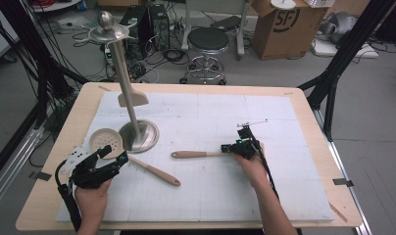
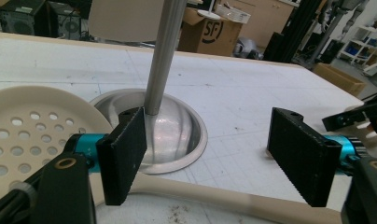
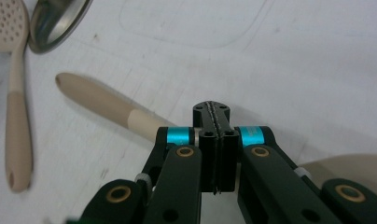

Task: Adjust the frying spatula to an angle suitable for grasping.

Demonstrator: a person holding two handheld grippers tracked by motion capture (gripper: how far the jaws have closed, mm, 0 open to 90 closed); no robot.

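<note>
A wooden table (image 1: 59, 142) is carrying a white gridded mat (image 1: 284, 161), and on the mat's left part a metal utensil stand (image 1: 123, 73) is rising from a round, shiny base (image 2: 177, 135), its pole (image 2: 164, 56) leaning slightly in the high view. A cream spatula (image 1: 132, 98) is hanging against the pole partway up.

A skimmer with a perforated cream head (image 1: 106, 140) is lying just left of the base, its head touching or overlapping the rim, its tan handle (image 1: 159, 172) running toward the person's side and to the right. A second utensil with a tan and cream handle (image 1: 196, 154) is lying across the mat's middle, handle end pointing left.

At the near left, the person's left hand (image 1: 92, 196) is holding the left gripper (image 1: 112, 155) low over the skimmer. Its jaws are standing wide apart with nothing between the pads (image 2: 126, 154); in the left gripper view the skimmer's handle is passing just below them.

At centre right, the right hand (image 1: 255, 169) is holding the right gripper (image 3: 213, 140) at the second utensil's head end. Its jaws are pressed together, with no visible gap. The utensil's handle is disappearing behind the left jaw arm, so whether anything is pinched cannot be told.
</note>
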